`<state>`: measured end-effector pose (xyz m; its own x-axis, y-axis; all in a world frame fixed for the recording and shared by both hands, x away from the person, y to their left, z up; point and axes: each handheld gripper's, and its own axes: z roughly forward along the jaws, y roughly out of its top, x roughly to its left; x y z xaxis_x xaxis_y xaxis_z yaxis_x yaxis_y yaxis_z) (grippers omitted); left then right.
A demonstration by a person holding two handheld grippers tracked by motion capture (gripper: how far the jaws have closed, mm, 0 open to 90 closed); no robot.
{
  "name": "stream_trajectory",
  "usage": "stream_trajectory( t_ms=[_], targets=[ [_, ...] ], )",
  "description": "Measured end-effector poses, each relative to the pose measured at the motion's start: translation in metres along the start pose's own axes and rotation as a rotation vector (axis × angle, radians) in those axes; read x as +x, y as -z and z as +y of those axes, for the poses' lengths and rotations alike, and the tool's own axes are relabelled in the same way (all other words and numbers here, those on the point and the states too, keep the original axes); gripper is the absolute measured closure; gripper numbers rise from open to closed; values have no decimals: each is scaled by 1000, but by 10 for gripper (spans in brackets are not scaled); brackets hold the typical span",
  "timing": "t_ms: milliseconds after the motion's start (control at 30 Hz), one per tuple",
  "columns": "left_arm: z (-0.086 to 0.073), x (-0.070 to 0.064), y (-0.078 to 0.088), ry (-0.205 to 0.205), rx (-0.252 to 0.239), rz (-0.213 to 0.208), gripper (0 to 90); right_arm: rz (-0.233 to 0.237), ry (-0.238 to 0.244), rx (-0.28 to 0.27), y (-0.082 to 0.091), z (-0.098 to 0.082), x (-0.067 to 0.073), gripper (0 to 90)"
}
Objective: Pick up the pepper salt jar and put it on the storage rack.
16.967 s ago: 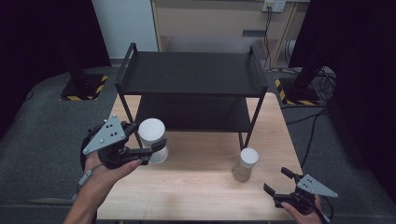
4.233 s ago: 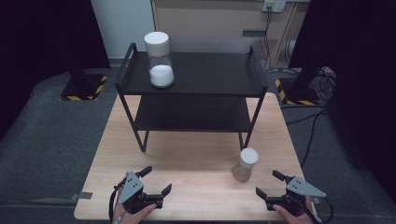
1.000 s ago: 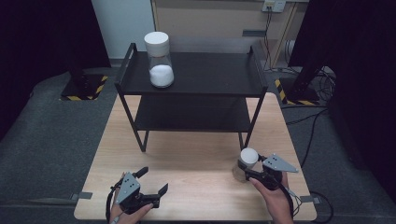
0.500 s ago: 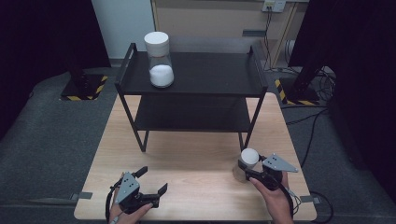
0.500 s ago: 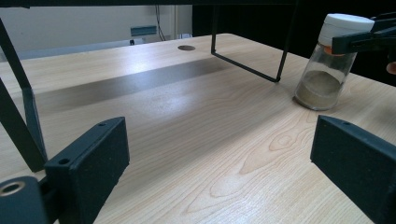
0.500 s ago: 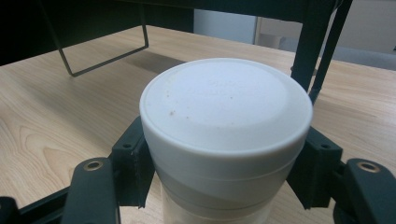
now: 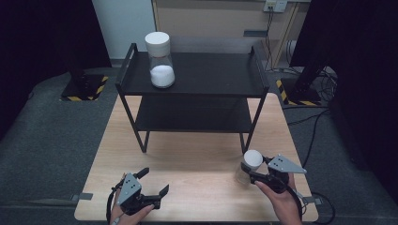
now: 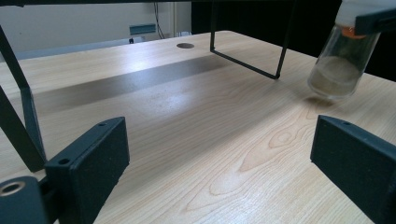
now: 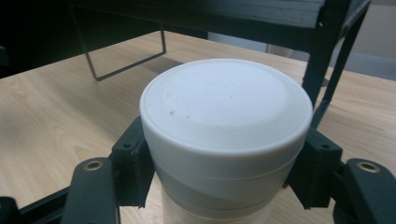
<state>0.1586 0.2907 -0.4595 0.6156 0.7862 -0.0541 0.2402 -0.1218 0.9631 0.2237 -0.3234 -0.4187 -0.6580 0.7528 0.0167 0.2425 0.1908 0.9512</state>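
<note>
A pale wooden table (image 7: 187,164) stood before me on a grey floor, carrying a black two-tier shelf (image 7: 197,84). On the shelf's top tier, toward its left end, stood a tall white-lidded jar (image 7: 159,58). My left tongs (image 7: 152,185) hovered at the table's near edge, jaws spread apart and empty. My right tongs (image 7: 248,169) gripped a small white-lidded jar (image 7: 249,165) just under its lid, lifted slightly and tilted.

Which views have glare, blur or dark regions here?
High view: surroundings near black, soft sheen on the table, small jar slightly blurred. Left gripper view: bright glare band across the wood, near jaws soft. Right gripper view: white lid sharp, shelf behind dark.
</note>
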Motion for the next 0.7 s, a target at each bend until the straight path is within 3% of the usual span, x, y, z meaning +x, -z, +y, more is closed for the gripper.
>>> stream_trajectory(
  t_ms=[333, 700],
  targets=[
    [2, 0, 1, -10, 8, 2, 34, 49, 14, 2, 13, 21, -2, 349],
    [2, 0, 1, -15, 12, 5, 33, 148, 21, -12, 24, 45, -12, 349]
  ],
)
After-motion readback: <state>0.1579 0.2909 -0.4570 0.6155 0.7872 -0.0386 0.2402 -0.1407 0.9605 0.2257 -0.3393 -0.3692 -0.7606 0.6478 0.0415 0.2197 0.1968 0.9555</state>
